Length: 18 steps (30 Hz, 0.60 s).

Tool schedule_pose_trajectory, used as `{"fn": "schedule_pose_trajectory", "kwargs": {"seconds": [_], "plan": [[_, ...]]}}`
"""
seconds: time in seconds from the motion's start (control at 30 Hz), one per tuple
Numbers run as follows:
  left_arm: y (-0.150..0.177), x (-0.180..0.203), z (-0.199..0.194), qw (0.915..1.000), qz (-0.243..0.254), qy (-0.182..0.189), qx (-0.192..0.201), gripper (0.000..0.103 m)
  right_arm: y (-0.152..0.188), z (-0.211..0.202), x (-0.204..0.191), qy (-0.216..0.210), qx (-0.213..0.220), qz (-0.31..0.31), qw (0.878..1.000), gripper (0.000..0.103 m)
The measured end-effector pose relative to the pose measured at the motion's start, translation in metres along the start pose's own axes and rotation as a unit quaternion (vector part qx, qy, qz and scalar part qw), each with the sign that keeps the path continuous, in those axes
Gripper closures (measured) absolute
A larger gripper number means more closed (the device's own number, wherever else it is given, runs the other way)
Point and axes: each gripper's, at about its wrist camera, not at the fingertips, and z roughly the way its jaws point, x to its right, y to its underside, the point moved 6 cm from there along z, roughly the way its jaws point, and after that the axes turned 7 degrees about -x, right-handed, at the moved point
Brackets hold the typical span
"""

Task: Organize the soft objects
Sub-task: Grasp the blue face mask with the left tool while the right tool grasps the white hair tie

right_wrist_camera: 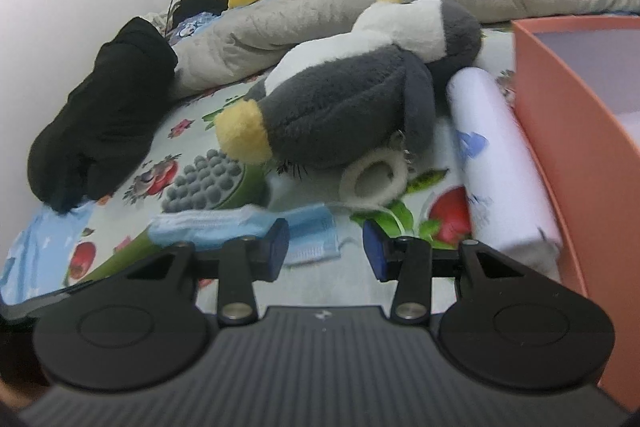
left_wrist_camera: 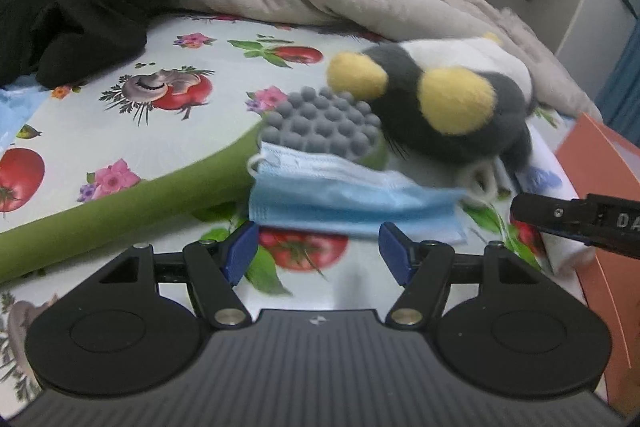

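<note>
The bed, spread with a white tomato-and-flower printed sheet, carries everything; a salmon-orange cardboard box stands open at its right edge and looks like the place for the soft things. Largest is the grey, white and yellow plush penguin, lying on its side; in front of it lies the pale blue pleated face mask, draped over a green-handled brush with grey rubber nubs. The left gripper stands wide apart and empty just short of the mask; the right gripper, narrower, is empty too. Pinch the mask's near edge only, clear of the brush.
</note>
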Motion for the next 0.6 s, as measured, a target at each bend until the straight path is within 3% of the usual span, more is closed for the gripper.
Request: {"fn": "schedule_pose_trajectory", "kwargs": {"seconds": [0.17,0.4,0.6], "plan": [[-0.007,-0.008,0.012,0.9997,-0.001,-0.007,0.024,0.031,-0.013,0.028,-0.001,0.006,0.006,-0.010,1.000,0.059],[-0.011,-0.012,0.026,0.9991,-0.021,0.031,0.021,0.032,-0.023,0.062,0.005,0.030,0.007,-0.015,0.999,0.060],[-0.009,-0.014,0.034,0.9986,-0.020,0.046,0.020,0.033,-0.024,0.081,0.013,0.035,-0.001,-0.009,0.999,0.070]]}}
